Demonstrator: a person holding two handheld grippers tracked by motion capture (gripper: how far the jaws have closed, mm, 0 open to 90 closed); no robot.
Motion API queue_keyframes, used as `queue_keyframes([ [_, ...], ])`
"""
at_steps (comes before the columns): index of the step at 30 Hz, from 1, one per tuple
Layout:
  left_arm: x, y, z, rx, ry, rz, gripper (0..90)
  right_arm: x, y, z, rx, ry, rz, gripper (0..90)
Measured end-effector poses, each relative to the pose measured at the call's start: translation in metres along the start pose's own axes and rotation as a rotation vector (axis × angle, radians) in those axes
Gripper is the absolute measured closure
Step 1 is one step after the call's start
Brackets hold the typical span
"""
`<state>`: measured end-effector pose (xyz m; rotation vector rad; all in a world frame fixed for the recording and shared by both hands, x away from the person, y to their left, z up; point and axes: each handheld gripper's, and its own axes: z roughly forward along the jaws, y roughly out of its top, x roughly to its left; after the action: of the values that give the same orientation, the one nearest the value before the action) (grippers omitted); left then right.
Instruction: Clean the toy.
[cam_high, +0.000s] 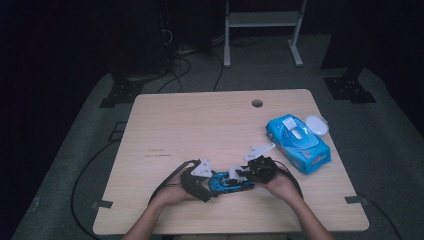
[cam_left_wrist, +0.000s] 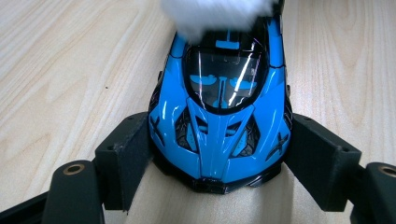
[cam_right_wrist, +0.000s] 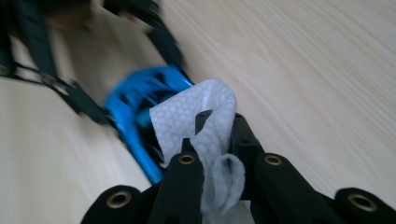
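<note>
A blue toy car (cam_high: 230, 182) lies on the wooden table (cam_high: 200, 130) near its front edge. My left gripper (cam_high: 212, 186) is shut on the car's nose (cam_left_wrist: 219, 140), one pad pressing each side. My right gripper (cam_high: 239, 175) is shut on a white wet wipe (cam_right_wrist: 205, 126), which rests on the car's rear end (cam_right_wrist: 140, 107). In the left gripper view the wipe (cam_left_wrist: 217, 14) shows blurred at the top, over the car's roof.
A blue pack of wet wipes (cam_high: 297, 142) lies at the right side of the table with its white lid (cam_high: 316, 125) flipped open. A cable hole (cam_high: 257, 103) sits near the far edge. Cables trail off the table's left front.
</note>
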<state>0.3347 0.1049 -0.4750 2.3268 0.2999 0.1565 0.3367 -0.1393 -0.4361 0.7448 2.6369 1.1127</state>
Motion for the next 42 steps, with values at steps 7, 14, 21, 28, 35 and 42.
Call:
queue_keyframes([
  [7,-0.001,0.001,0.001,-0.001,0.003,0.003,25.0,0.03,0.025,0.028,0.0,0.075,-0.072,84.3],
  [14,-0.001,0.001,0.0,0.003,0.004,0.005,25.1,0.042,0.026,0.04,0.046,0.113,-0.139,84.3],
  [21,-0.002,0.002,0.001,0.01,0.01,0.012,25.0,0.044,0.023,0.037,0.042,0.121,-0.111,84.3],
  [28,-0.002,0.001,0.001,0.003,0.007,0.008,25.1,0.038,0.033,0.05,0.033,0.047,-0.131,84.4],
  [35,-0.001,0.001,0.001,0.004,0.01,0.011,25.1,0.018,0.026,0.036,0.03,-0.011,-0.073,84.4],
  [42,-0.001,0.001,0.001,0.007,0.006,0.014,25.0,0.011,0.016,0.011,-0.009,-0.015,-0.04,84.4],
])
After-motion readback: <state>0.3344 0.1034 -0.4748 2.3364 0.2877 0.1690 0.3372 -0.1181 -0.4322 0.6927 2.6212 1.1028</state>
